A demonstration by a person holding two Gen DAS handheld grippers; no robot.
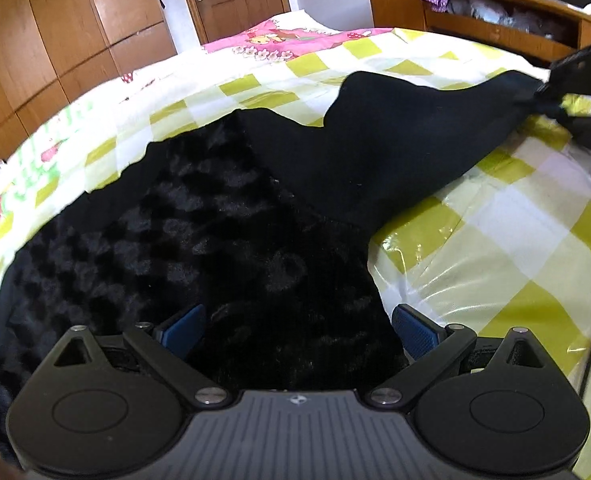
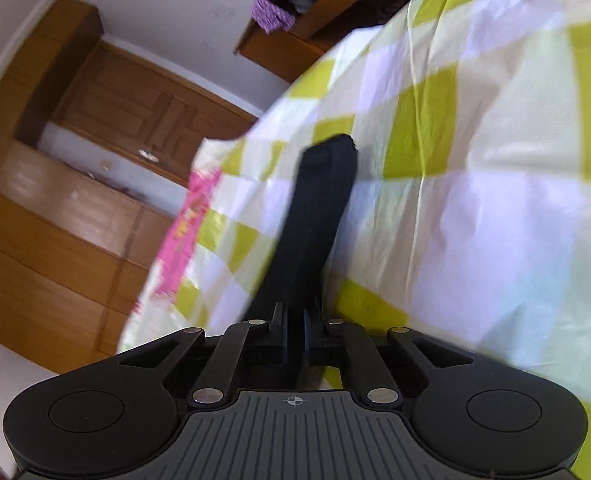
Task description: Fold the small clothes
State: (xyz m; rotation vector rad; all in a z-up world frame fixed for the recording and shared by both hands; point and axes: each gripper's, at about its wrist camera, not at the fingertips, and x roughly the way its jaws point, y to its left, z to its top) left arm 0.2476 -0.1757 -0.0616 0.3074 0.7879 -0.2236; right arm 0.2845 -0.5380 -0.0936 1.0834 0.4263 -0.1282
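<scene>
Left gripper jaws spread, hovering over black fleece-lined garment on checked bedspread. Right gripper clenched on garment's stretched end. Step: spreading flat; next likely needs left grasp.

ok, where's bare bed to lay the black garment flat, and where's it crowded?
Free: the checked bedspread right of the black garment, below its stretched end. Also the strip beyond it, up to the pink quilt. Crowded: the garment fills the near middle by the left gripper; the right gripper, jaws shut on the fabric, occupies the far right.
</scene>
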